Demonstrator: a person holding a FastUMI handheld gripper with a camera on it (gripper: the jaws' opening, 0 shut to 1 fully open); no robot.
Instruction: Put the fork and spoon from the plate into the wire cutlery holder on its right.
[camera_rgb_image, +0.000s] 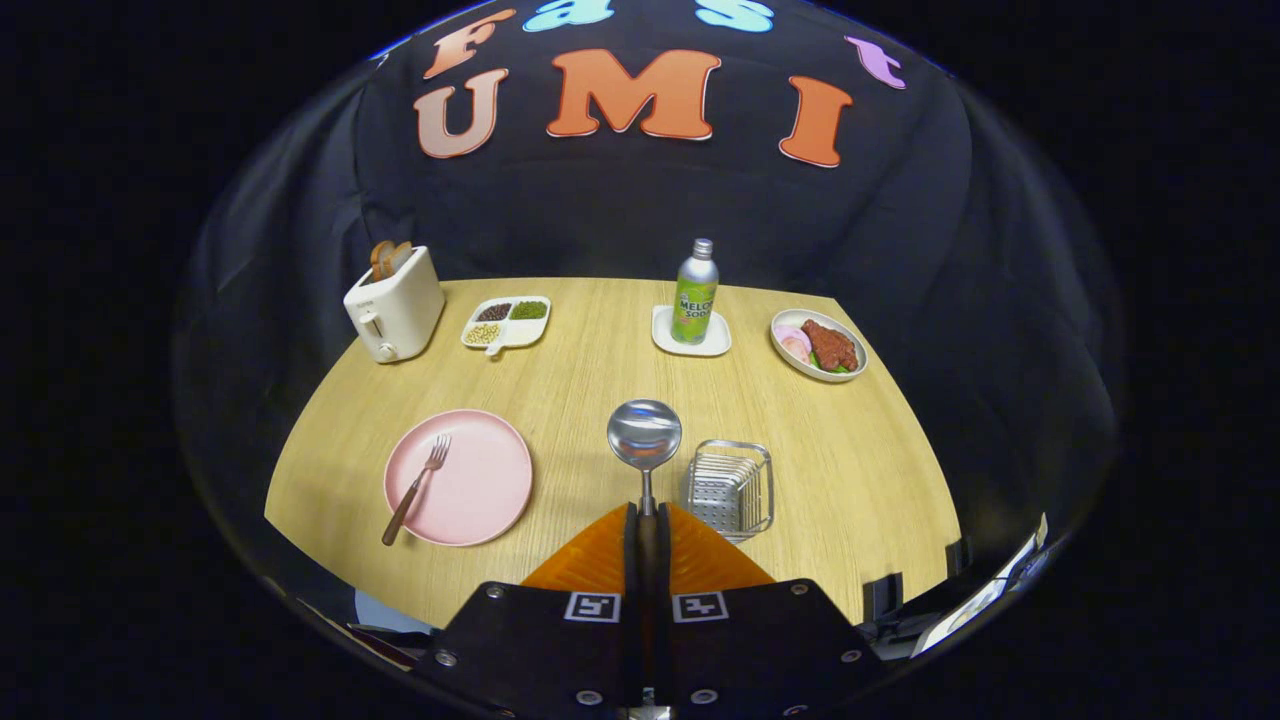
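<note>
Tongs (647, 512) were closed tight, orange fingers (600, 555) pinched together w/ spoon (645, 436) handle clamped between them, bowl sticking out fwd, held level above worktop (860, 470).

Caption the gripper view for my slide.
Gripper shut on spoon beside the wire holder; fork remains on pink plate.

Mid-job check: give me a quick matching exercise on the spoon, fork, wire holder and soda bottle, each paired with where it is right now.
Things:
1. spoon
2. fork
3. wire cutlery holder
4. soda bottle

Places:
A. standing on a small white tray at the table's far side
B. empty, just right of the spoon's bowl
C. handle clamped in the gripper, bowl pointing ahead
D. lying on the pink plate

Pairs: 1-C, 2-D, 3-B, 4-A
</note>
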